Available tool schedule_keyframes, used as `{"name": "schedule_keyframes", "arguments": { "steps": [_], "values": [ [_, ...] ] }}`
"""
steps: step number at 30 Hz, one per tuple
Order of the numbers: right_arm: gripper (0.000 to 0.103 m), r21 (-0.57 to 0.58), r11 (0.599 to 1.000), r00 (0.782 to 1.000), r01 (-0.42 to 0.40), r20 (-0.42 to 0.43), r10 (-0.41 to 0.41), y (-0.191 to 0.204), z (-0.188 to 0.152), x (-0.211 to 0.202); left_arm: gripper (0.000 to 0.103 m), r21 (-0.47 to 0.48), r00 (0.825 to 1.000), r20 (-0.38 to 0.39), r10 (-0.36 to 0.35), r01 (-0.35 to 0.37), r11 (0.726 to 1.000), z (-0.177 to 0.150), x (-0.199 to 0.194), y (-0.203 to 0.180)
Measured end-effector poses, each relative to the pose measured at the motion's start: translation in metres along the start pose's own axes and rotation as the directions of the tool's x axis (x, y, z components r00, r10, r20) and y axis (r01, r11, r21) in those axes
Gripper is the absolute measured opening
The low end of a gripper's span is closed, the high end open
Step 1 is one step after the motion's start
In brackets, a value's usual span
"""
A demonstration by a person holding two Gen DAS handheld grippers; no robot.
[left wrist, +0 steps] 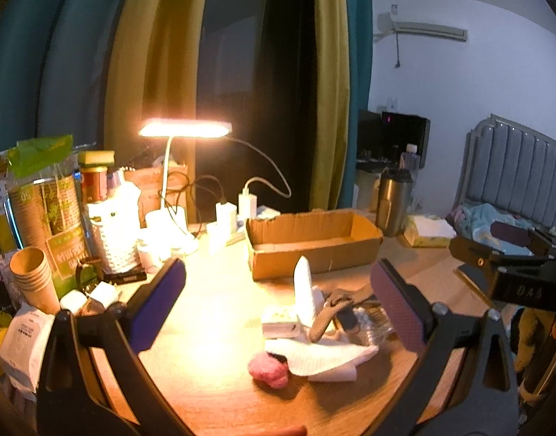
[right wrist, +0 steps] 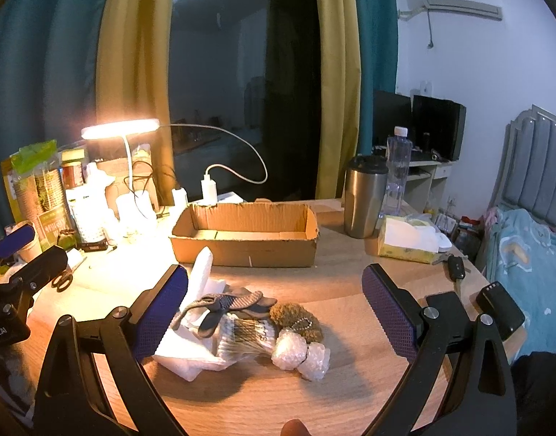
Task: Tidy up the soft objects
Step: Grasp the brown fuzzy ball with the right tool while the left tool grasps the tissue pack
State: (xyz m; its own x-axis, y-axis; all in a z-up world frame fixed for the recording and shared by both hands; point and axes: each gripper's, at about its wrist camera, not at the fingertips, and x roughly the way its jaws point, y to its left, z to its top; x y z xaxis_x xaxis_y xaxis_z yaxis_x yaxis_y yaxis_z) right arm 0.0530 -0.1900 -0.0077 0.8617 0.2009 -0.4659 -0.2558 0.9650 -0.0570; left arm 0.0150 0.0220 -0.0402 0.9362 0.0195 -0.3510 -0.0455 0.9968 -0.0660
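Lamp-lit wooden worktop (right wrist: 350, 290) carried the soft pile (right wrist: 241, 330) before an empty cardboard box (right wrist: 245, 232); pink plush (left wrist: 268, 370) lay half under white cloth (left wrist: 321, 358). Left gripper (left wrist: 278, 305) and right gripper (right wrist: 274, 309) hovered, fingers spread, holding nothing.

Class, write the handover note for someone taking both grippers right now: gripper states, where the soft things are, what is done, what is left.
Left gripper: open, empty, above the table.
Right gripper: open, empty, over the pile.
Soft things lie heaped on the table in front of the box: tissues, bubble wrap, brown plush, pink ball, grey fabric piece.
Done: nothing visible; what shows of the box interior is empty.
Left: probably moving each item into the box.
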Motion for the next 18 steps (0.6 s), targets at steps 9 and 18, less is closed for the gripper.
{"name": "schedule_keyframes", "arguments": {
  "steps": [9, 18],
  "values": [
    [0.098, 0.012, 1.0, 0.998, -0.009, -0.067, 0.009, -0.007, -0.014, 0.025, 0.102, 0.001, 0.995, -0.101, 0.015, -0.015, 1.0, -0.017, 0.029, -0.001],
    [0.098, 0.03, 1.0, 0.989, 0.0, -0.147, 0.005, -0.022, -0.022, 0.063, 0.102, 0.005, 0.979, -0.202, 0.029, -0.029, 1.0, -0.027, 0.072, -0.001]
  ]
}}
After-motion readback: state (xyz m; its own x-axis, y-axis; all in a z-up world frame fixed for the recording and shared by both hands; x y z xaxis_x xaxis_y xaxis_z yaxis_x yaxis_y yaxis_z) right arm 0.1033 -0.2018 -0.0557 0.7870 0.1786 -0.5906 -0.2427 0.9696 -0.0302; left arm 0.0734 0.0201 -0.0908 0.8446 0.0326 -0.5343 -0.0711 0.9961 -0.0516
